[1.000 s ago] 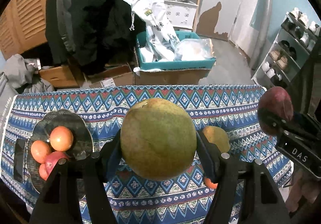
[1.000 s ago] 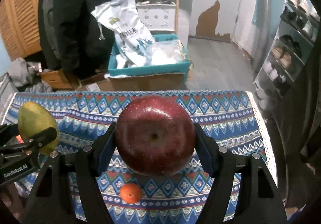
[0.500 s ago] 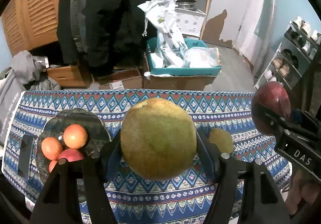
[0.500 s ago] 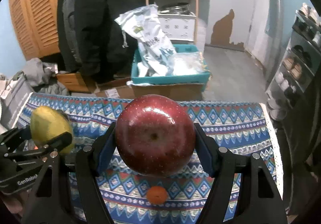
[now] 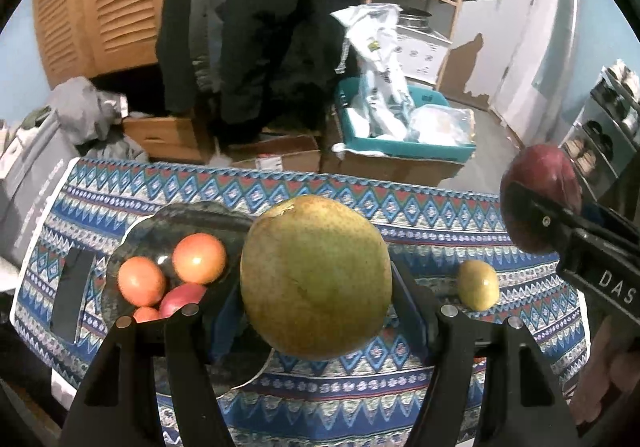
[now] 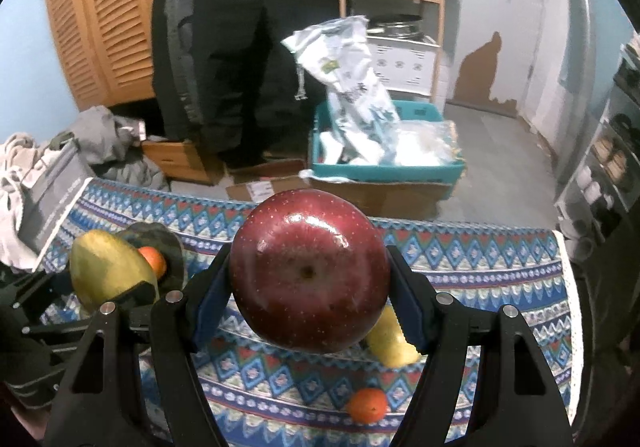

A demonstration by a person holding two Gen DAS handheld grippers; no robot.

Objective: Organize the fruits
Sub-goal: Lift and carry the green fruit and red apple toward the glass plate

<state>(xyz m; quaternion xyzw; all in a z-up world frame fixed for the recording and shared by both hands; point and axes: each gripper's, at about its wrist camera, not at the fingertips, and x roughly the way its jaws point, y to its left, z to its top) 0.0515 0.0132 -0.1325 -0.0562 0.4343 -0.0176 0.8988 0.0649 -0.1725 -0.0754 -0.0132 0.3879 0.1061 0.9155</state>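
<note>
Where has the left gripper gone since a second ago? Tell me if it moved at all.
Yes. The left gripper, shut on the green pear, has risen and pulled back: the dark plate and the patterned tablecloth sit lower and look smaller in its view.

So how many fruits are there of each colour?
Yellow-green: 2, the big pear in the left gripper and a small one on the cloth.
Red: 2, the apple in the right gripper and one on the dark plate.
Orange: 4, three on that plate, one on the cloth.
Total: 8
</note>
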